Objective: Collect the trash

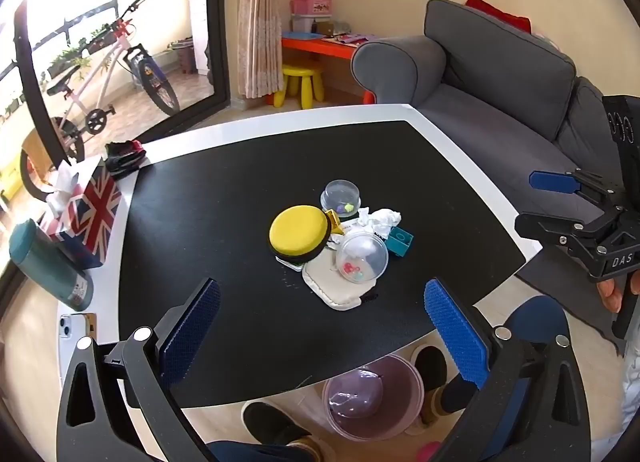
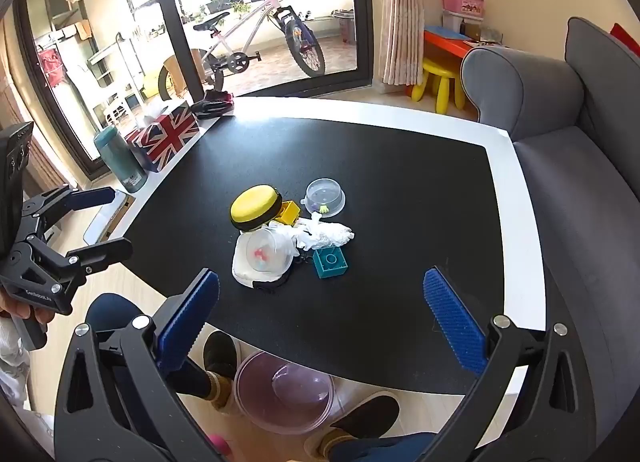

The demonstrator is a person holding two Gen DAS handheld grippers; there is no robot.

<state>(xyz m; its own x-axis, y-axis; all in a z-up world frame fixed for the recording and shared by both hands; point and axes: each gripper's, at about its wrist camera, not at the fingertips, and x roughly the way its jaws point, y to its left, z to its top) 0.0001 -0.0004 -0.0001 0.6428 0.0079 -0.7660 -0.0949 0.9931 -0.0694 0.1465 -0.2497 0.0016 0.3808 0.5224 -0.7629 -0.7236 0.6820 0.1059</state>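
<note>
Crumpled white tissue (image 2: 326, 234) is taken as the trash: soft, irregular, low wad at the centre of the black tabletop (image 2: 400, 166), inside a tight clutter pile. It touches or overlaps the teal toy brick (image 2: 330, 262), the yellow brick (image 2: 289, 212) and the clear capsule with coloured bits (image 2: 267, 249). That capsule rests on a cream fabric pad (image 2: 244, 268). A second clear capsule (image 2: 325, 197) sits just behind the wad. A round yellow-topped case with a black rim (image 2: 254, 207) leans on the pile's far left.

Left gripper (image 1: 322, 320) and right gripper (image 2: 320, 312) are both held above the near table edge, jaws spread wide, nothing held. Blue ribbed pads (image 1: 456, 326) are seen on both.

Risks, as judged:
- Tissue is thin and compressible; only a fringe may be pinched and the wad torn or dropped short of the bin.
- Capsules are smooth, round, hard plastic; a nudge is likely to roll them off the table.
- A brick or the pad's black strap may be caught along with the tissue, since they touch.
- Translucent pink bin (image 2: 284, 396) sits on the floor under the near edge, partly hidden by the table and flanked by feet; a release may miss it.

Tissue box (image 2: 170, 134) and teal bottle (image 2: 120, 162) stand well apart, at the left rim.
</note>
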